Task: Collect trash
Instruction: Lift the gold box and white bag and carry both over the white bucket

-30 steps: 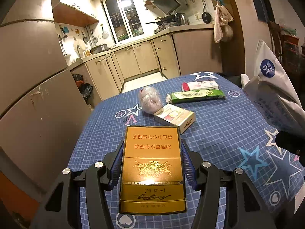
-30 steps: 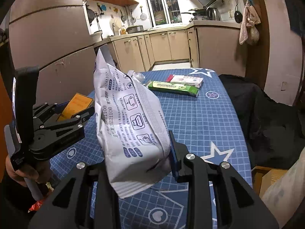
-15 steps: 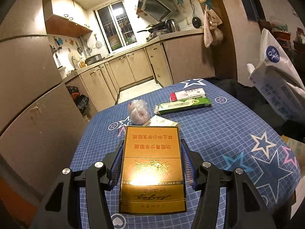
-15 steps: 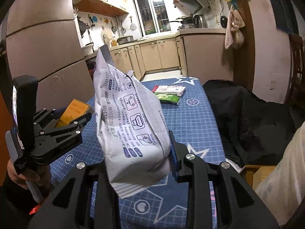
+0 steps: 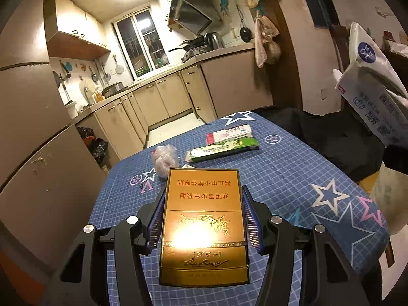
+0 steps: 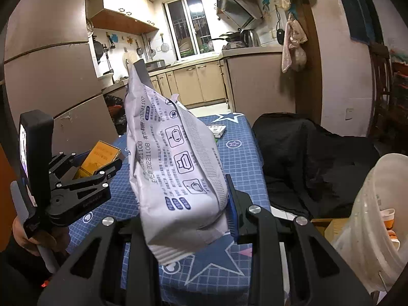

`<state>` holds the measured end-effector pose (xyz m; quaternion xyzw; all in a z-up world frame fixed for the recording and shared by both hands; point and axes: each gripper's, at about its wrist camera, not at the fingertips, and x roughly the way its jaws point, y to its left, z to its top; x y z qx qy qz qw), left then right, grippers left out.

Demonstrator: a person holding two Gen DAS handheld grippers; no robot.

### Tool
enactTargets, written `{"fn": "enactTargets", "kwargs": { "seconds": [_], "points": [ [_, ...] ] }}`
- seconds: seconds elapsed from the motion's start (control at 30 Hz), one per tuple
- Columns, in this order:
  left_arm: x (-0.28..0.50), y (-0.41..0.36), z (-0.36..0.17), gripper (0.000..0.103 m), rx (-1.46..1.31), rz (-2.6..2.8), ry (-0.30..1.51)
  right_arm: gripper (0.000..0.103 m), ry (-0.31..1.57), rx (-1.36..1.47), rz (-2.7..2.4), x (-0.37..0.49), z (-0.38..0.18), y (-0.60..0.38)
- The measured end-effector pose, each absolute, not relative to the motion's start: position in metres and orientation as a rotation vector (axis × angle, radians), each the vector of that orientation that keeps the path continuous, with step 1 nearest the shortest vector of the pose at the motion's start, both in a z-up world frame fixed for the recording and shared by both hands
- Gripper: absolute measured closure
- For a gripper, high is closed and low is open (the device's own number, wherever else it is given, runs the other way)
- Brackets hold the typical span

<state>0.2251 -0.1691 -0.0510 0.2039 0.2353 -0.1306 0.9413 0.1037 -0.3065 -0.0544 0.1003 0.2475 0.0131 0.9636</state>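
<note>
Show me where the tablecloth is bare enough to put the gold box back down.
The near right part of the blue tablecloth is bare, from the gold box in the left gripper across to the star prints. The far left is crowded: crumpled plastic wrap, green carton and white-and-pink carton lie close together.

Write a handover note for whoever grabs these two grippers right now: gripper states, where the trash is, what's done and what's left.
Left gripper: shut on the gold cigarette box, lifted off the table.
Right gripper: shut on the white food bag, also in the air.
On the table: crumpled plastic wrap, green box, white-and-pink box.
Translucent bag hangs at the right with some rubbish inside.
Done: two items picked up. Left: drop them, then collect the rest.
</note>
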Motion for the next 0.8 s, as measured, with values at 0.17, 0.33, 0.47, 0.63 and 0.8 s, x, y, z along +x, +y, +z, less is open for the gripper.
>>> {"fn": "enactTargets", "kwargs": {
  "seconds": [0.17,0.33,0.47,0.63,0.8],
  "points": [
    [0.219,-0.178,-0.057,0.046,0.420,-0.309,0.498,0.075,0.508,0.206,0.011,0.100,-0.055,-0.306],
    [0.214,-0.185,-0.062,0.046,0.427,-0.340,0.509,0.075,0.522,0.205,0.006,0.101,-0.056,-0.307],
    [0.213,-0.187,-0.060,0.046,0.429,-0.345,0.506,0.075,0.515,0.197,-0.001,0.101,-0.054,-0.306],
    [0.212,-0.196,-0.053,0.046,0.433,-0.364,0.486,0.075,0.493,0.193,-0.024,0.096,-0.048,-0.313],
    [0.208,-0.217,-0.045,0.046,0.443,-0.401,0.457,0.075,0.471,0.198,-0.070,0.082,-0.044,-0.327]
  ]
}}
